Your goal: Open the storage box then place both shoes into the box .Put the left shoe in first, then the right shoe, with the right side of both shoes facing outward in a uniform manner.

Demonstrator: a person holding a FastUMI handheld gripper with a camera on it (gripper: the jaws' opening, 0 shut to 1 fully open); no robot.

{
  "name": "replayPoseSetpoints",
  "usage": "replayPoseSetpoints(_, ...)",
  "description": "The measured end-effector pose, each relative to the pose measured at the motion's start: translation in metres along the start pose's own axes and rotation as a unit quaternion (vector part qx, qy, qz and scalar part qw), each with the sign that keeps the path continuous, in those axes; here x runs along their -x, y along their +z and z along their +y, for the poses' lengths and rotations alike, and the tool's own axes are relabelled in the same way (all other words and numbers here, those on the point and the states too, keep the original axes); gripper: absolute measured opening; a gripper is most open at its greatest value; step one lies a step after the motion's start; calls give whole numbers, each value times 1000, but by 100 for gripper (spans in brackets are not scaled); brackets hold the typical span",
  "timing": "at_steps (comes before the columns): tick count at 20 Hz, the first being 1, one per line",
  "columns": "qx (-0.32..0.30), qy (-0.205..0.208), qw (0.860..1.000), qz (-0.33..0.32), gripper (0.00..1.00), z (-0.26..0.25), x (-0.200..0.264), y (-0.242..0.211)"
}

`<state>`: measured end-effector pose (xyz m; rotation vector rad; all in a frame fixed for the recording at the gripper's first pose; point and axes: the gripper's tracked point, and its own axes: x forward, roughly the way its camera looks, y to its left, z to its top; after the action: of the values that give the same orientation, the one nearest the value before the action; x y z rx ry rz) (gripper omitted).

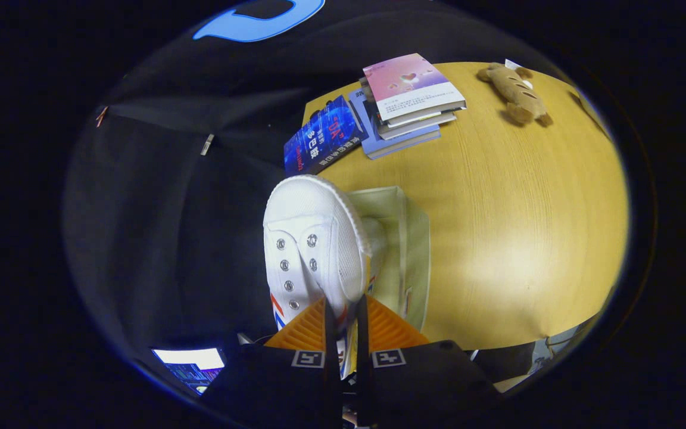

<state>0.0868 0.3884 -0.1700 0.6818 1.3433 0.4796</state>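
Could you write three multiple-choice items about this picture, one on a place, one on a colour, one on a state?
1. Where does the stack of books lie?
A. at the table's far side, beyond the shoe
B. inside the storage box
C. between the fingers

2. What colour is the upper of the shoe?
A. black
B. white
C. green

3. What is the hand-held gripper doing?
A. standing wide open
B. shut on the shoe
C. shut on the plush toy

Key:
1 A, the books rest on the wooden table past the shoe's toe.
2 B, its canvas is white.
3 B, both fingers press the shoe's rear edge.
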Motion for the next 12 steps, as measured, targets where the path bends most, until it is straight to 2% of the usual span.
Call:
replayPoseSetpoints(3,13,-20,1000,19,17,-10,-9,-8)
replayPoseSetpoints(4,10,-14,1000,22,24,-8,-11,-9)
replayPoseSetpoints(6,-26,38,999,28,36,16,-8,-12)
replayPoseSetpoints(7,-34,51,998,26,37,20,-1,-5)
replayPoseSetpoints(8,-28,51,998,25,52,18,-3,-4)
replayPoseSetpoints(9,-20,50,998,26,60,16,-3,-2)
replayPoseSetpoints(10,-16,46,998,27,86,11,-3,-3)
replayPoseSetpoints(11,-13,44,999,26,97,8,-4,-3)
replayPoseSetpoints(12,-12,43,999,22,98,4,-3,-1)
